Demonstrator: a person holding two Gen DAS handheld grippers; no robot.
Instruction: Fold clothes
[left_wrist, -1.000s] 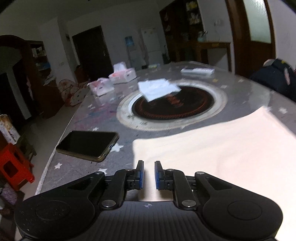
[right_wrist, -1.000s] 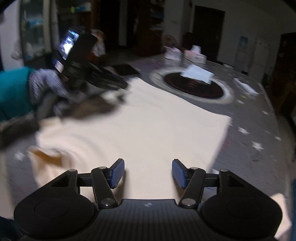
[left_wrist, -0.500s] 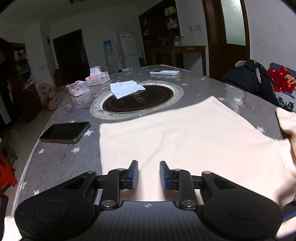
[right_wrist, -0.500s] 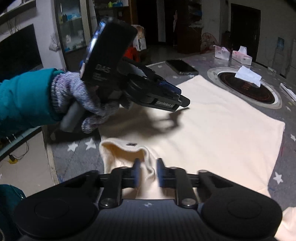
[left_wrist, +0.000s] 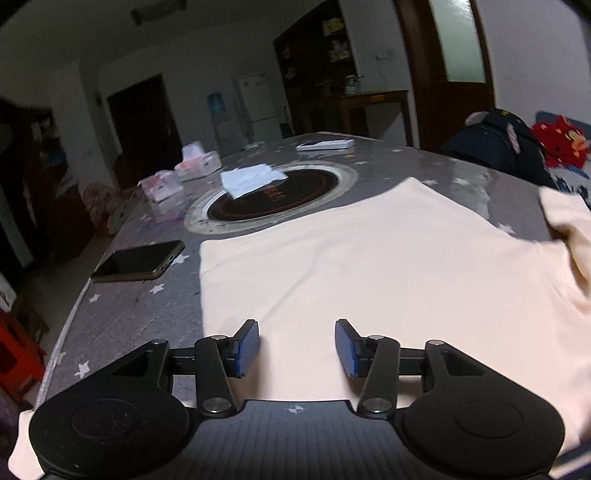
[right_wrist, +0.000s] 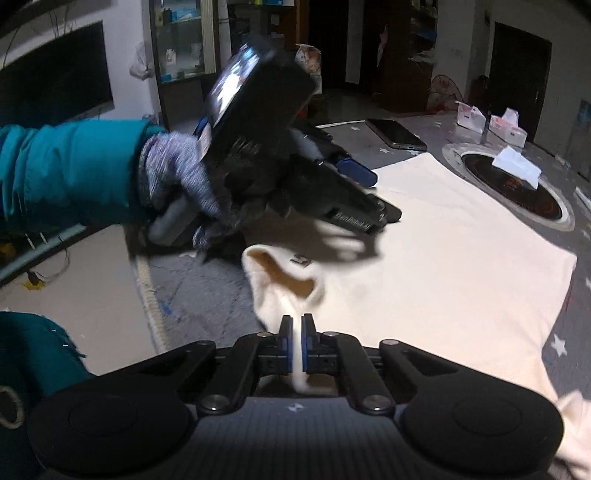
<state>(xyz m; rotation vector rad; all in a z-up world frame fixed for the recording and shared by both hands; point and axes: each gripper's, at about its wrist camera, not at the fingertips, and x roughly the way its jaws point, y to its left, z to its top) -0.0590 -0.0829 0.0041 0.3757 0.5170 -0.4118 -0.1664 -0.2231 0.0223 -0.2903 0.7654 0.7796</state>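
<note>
While the shirt lies spread on the table, the scene is set out as follows.

Right claw (right_wrist: 297, 345): its jaws are pressed nearly together, and a raised fold of cream cloth by the neck opening is pinched between the blue pads (right_wrist: 285, 347).

Left claw (left_wrist: 296, 347): its jaws are held wide apart above the near part of the shirt; nothing is gripped between them. In the right wrist view it (right_wrist: 369, 201) is seen above the cloth, carried by a hand (right_wrist: 177, 177) in a grey knitted glove with a teal sleeve behind it, and a shadow is cast onto the shirt.

Shirt (left_wrist: 369, 266): a cream T-shirt is laid mostly flat on the table, with the collar end (right_wrist: 284, 280) lifted at the right claw and the far hem lying near the round burner.

Table (left_wrist: 147, 306): a grey top printed with white stars is seen.

Phone (left_wrist: 138, 261): it is laid dark and flat just left of the shirt, apart from it.

Burner (left_wrist: 273, 199): a round black plate is set into the table beyond the shirt, with a white folded paper (left_wrist: 251, 179) resting on its far left edge.

Tissue boxes (left_wrist: 181, 175): two are placed left of the burner.
</note>
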